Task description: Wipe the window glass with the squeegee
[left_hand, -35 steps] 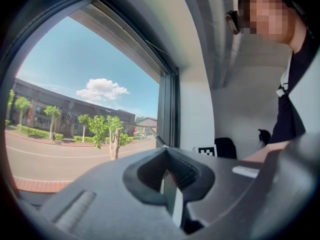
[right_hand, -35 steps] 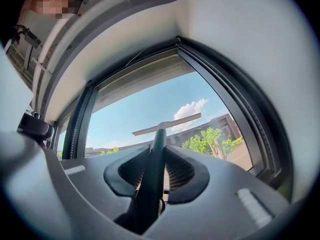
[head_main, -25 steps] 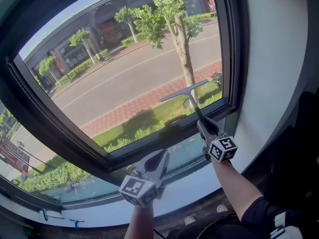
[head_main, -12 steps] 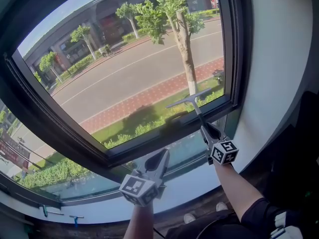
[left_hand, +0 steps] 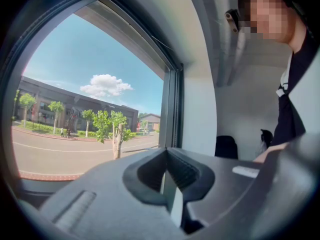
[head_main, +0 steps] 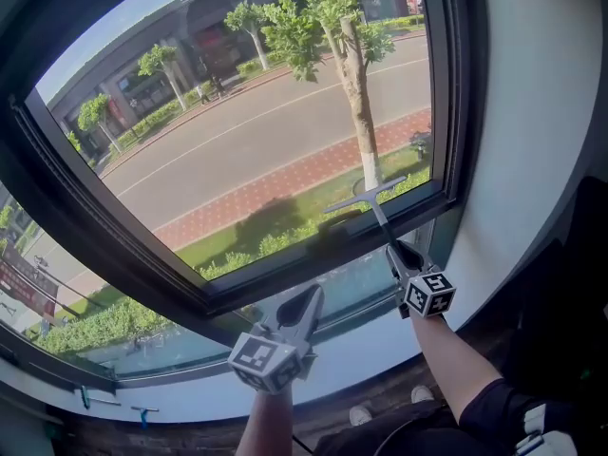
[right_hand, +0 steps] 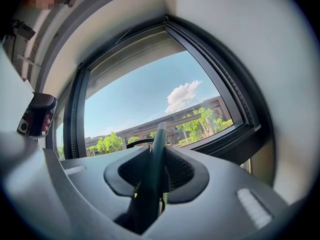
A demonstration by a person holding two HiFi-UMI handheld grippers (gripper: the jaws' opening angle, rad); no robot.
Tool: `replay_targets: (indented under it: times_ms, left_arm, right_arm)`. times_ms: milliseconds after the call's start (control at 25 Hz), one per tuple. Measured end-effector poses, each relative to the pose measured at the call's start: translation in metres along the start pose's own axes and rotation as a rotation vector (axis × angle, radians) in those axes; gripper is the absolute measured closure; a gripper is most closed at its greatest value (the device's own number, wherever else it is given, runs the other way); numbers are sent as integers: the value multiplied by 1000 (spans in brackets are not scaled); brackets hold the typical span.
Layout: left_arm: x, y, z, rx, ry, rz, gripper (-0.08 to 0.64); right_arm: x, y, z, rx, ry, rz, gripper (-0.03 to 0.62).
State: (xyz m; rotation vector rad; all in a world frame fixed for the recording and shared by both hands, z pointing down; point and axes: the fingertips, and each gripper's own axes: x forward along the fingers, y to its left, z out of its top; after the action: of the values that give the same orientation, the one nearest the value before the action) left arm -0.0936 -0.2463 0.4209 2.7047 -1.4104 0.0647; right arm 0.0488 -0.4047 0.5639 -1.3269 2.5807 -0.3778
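The window glass (head_main: 256, 150) fills most of the head view. It sits in a dark window frame (head_main: 454, 112), with a white wall (head_main: 532, 122) to its right. Through the pane a road (head_main: 237, 145) and a tree (head_main: 347, 55) show outside. A narrower lower pane (head_main: 361, 288) runs under the frame's bottom rail, above a pale sill (head_main: 351, 364).

The squeegee (head_main: 372, 205) is at the lower right corner of the main pane. Its blade is tilted, right end higher, and lies just above the bottom rail. It appears to rest on the glass, though the head view does not settle the contact. Its dark handle runs down and to the right into the right gripper (head_main: 399, 251).

In the right gripper view, the right gripper (right_hand: 156, 160) is clamped on the squeegee (right_hand: 156, 149) handle. The ribbed pads press it from both sides, so the jaws are parted only by the width of the handle. The handle rises straight out between them toward the glass.

The left gripper (head_main: 306, 302) hangs lower and further left, in front of the lower pane and well apart from the squeegee. In its own view the left gripper (left_hand: 167, 156) has its jaw tips together. Nothing is between them, and only wall and frame show through the gap behind the tips. It touches nothing.
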Motion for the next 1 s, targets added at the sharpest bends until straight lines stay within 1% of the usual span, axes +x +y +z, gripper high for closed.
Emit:
replay_targets:
  times_ms: [200,320,520,600,760,1000]
  left_arm:
    - [0,2,3,-29,-21,19,557]
    - [1,-3,11,-45,-14,17,557]
    - [-1,-3,9,-39,-13,24,557]
    - [-2,0,8,-32,-19,26,557]
    - [-2,-2,11,-40,-15,25,557]
    - [-5,4,9,-41,-32,22,557]
  right_arm:
    - [-2,2,-3,3,28,-14,494]
    - [-2,1,-7,-1,48,-22,494]
    - [-6,-3,-13,8,75,-35,494]
    - [-5,-2,-12,3,75,-32,494]
    - [-1,-4,-13,-1,57,-14,494]
    - [-2,2,-7,-6,44,-5,494]
